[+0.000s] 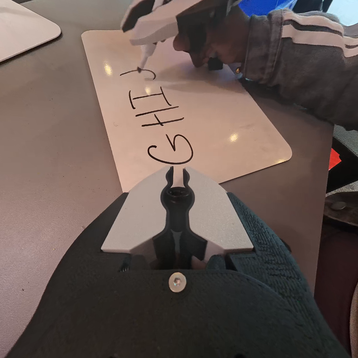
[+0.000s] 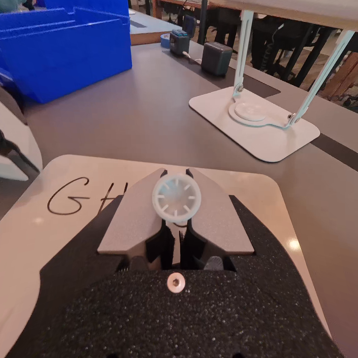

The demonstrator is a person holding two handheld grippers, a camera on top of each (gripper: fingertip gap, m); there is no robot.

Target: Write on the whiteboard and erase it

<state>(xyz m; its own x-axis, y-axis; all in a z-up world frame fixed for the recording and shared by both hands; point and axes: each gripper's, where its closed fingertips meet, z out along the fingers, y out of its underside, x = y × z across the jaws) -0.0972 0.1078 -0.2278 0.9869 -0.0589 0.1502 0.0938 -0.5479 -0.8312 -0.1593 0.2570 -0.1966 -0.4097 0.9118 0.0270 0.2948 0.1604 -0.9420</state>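
Near the whiteboard (image 1: 213, 116) edge, right tongs (image 1: 147, 41) grip the marker (image 1: 145, 56).

Looks like an office or lab workspace: big grey desk (image 2: 155, 108), a blue plastic bin (image 2: 64, 54), chargers (image 2: 216, 59) with cables, a white stand base (image 2: 251, 139), plus more wooden tables (image 2: 290, 17) in the background.

marker (image 2: 176, 199) barrel hidden behind its end | blue bin (image 2: 64, 50) cut off
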